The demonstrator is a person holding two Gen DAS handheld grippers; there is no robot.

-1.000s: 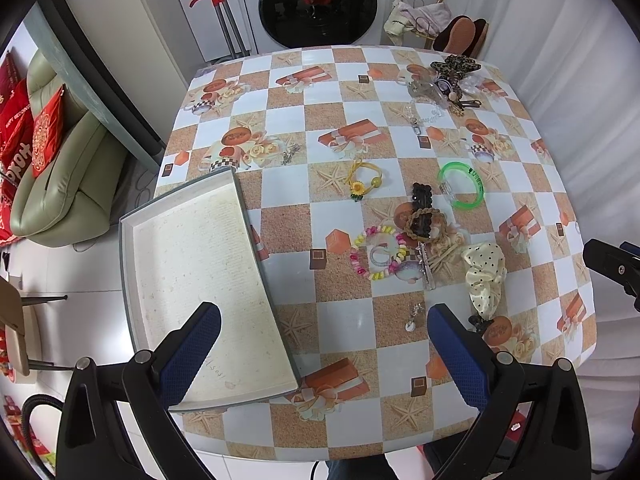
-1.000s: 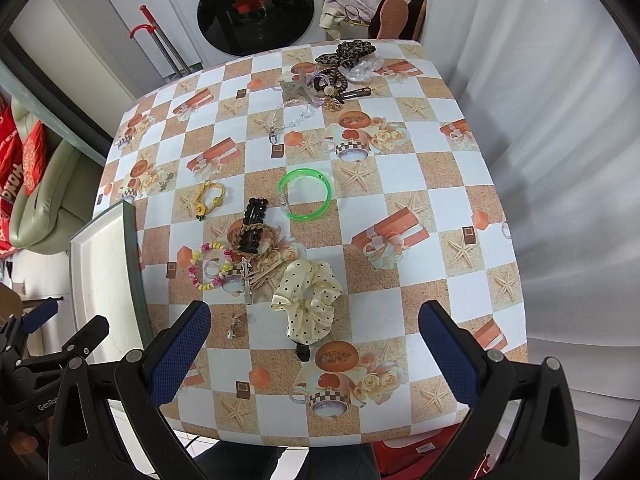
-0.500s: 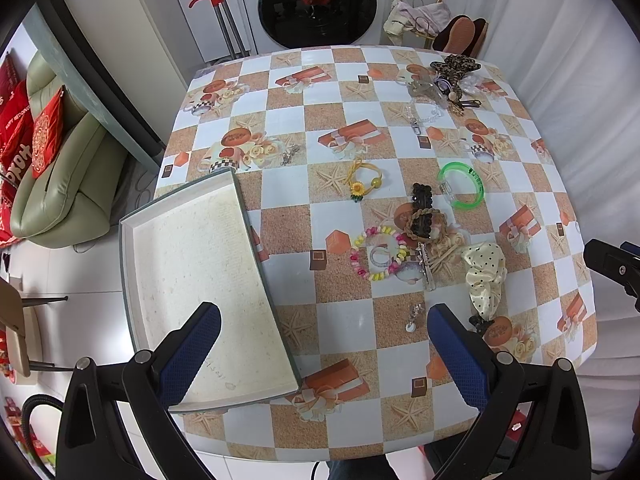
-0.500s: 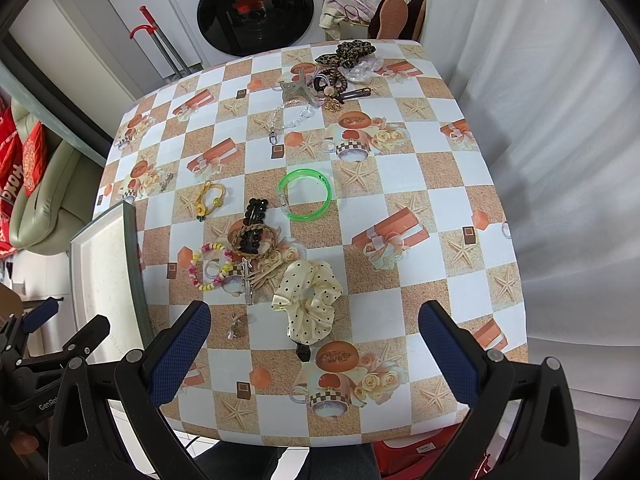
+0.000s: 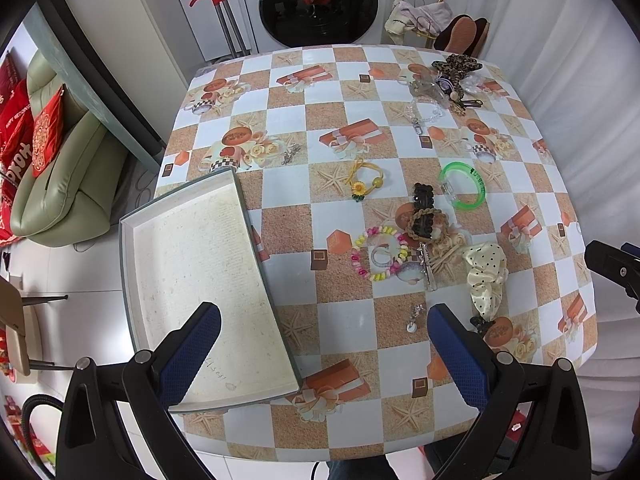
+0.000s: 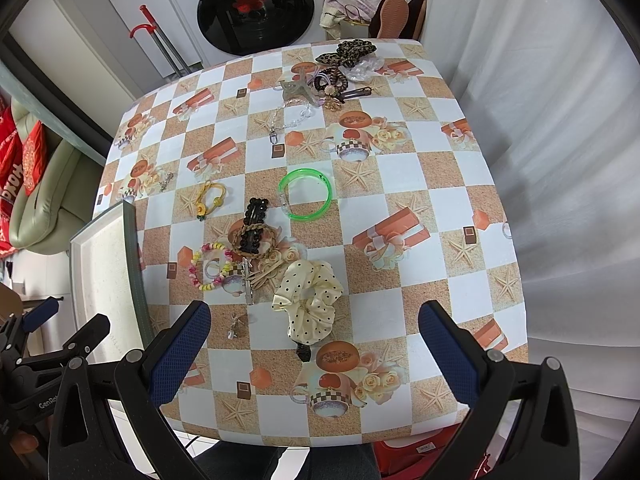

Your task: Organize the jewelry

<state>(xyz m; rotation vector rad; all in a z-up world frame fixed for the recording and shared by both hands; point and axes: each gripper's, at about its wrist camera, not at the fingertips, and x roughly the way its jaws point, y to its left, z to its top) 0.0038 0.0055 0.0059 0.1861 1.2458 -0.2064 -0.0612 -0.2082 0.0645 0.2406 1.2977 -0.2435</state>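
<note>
Checkered tablecloth with starfish and gift-box prints covers the table (image 5: 352,320), with a washing machine (image 5: 318,2) past its far edge and a shallow grey tray (image 5: 192,280) overhanging its left edge. Both the left gripper (image 5: 324,332) and the right gripper (image 6: 314,336) hover above the near edge with jaws spread wide, holding and touching nothing. Near the middle lie a cream polka-dot scrunchie (image 6: 308,296), a green bangle (image 6: 306,194), a pastel bead bracelet (image 5: 378,254) and a black hair clip (image 5: 423,210), while a leopard-print bow (image 6: 346,53) tops a smaller heap at the far right corner.
</note>
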